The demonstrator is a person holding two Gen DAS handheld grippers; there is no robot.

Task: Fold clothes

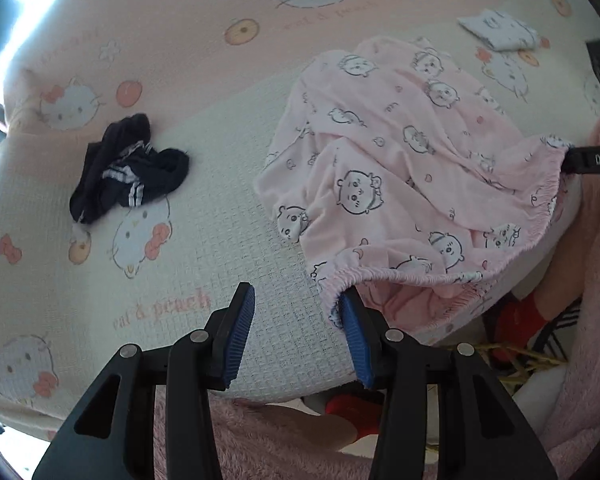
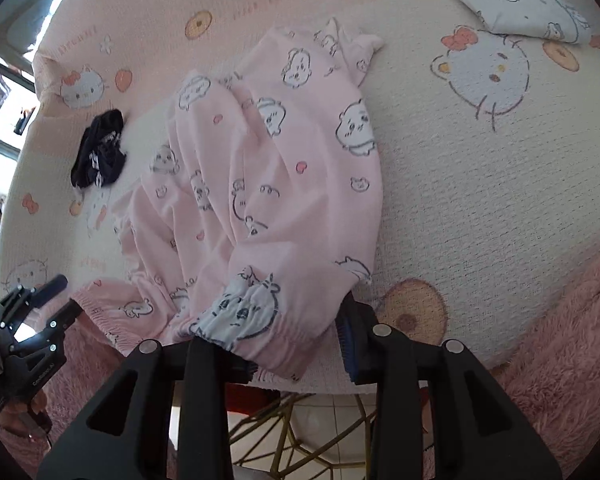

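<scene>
In the left wrist view, the left gripper (image 1: 298, 334) hung over the near edge of the bed (image 1: 220, 216) with its jaws apart and nothing between them. The waistband of the pink trousers (image 1: 404, 148) only touched the outside of 1 pad (image 1: 350, 320). They lay spread on the bed, probably set down flat for folding. A dark garment (image 1: 128, 168) lay well apart, and a folded white cloth (image 1: 500, 30) farther back (perhaps finished already).

In the right wrist view, the right gripper (image 2: 296, 344) had the waistband bunched between its jaws. Whether the pads pressed it, I could not tell.
</scene>
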